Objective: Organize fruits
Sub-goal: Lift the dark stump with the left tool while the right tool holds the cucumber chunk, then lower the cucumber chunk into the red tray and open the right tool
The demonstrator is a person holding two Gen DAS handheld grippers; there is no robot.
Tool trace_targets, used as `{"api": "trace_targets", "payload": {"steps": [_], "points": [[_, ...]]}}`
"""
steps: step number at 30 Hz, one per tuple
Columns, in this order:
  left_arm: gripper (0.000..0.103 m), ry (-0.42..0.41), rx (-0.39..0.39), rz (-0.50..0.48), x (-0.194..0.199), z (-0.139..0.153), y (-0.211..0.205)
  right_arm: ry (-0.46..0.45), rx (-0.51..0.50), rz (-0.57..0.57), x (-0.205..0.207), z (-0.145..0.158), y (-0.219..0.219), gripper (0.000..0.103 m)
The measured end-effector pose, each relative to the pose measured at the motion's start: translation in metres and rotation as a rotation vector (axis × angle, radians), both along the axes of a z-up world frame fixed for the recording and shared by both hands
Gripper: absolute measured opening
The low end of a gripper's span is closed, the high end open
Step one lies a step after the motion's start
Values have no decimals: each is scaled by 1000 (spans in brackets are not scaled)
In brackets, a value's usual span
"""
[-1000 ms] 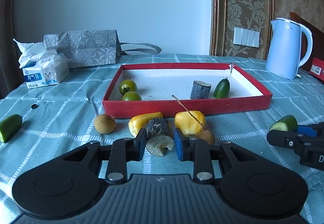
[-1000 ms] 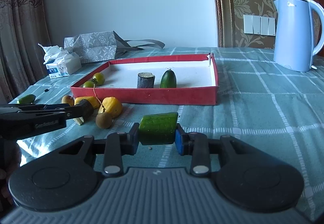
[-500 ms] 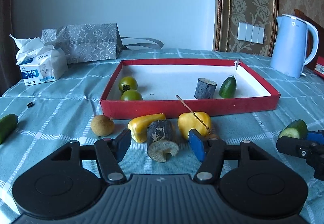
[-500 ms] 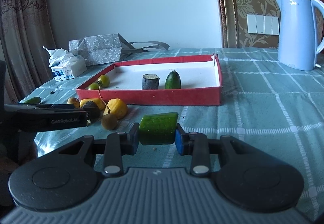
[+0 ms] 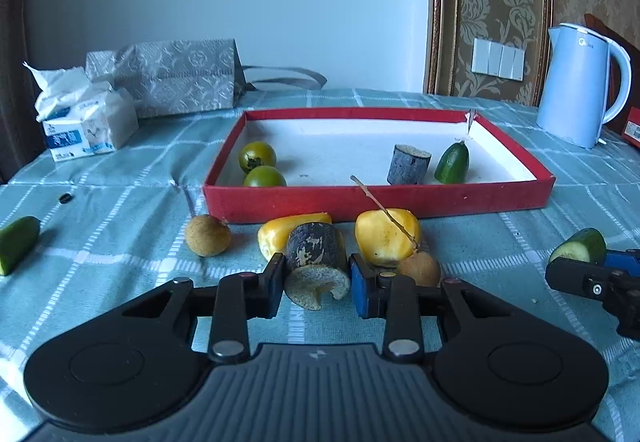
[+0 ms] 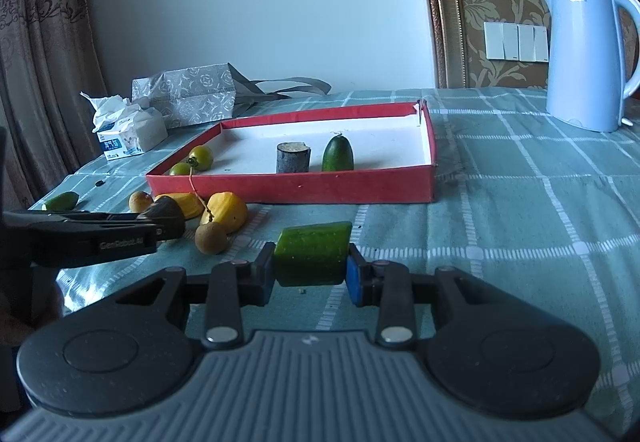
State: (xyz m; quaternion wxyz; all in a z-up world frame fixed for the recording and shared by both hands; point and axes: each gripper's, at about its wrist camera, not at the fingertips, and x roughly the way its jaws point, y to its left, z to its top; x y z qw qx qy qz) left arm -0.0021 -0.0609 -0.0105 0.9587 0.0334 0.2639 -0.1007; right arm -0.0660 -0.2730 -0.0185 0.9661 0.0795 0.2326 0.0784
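From your left wrist view: your left gripper (image 5: 317, 278) has just closed its fingers, now pinching the dark stub (image 5: 316, 262), cut end facing you, long axis running toward the red tray (image 5: 376, 200) at the tabletop's middle. From your right wrist view: your right gripper (image 6: 310, 274) fingers clamp the cucumber chunk (image 6: 311, 252), long axis crosswise between them, near the tabletop's front edge.

left gripper (image 5: 317, 284): black body | ribbed grey base | one blue pad | silver screws
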Motion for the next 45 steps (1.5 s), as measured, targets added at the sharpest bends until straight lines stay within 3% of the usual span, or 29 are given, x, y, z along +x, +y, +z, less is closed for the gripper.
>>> {"api": "trace_targets", "payload": {"steps": [10, 17, 26, 31, 41, 43, 45], "points": [[33, -45, -11, 58, -9, 9, 15, -46, 0, -19, -4, 7, 1, 33], [33, -67, -25, 121, -4, 11, 36, -86, -5, -8, 4, 30, 14, 33], [33, -56, -43, 158, 2, 9, 53, -105, -78, 36, 84, 59, 55, 33], [33, -42, -52, 161, 5, 7, 55, -59, -77, 19, 132, 51, 67, 33], [33, -29, -58, 158, 8, 6, 55, -3, -147, -1, 178, 29, 85, 33], [33, -24, -60, 157, 9, 6, 55, -2, -137, -10, 179, 25, 83, 47], [33, -23, -57, 160, 9, 5, 55, -20, -121, -30, 174, 26, 78, 50]]}}
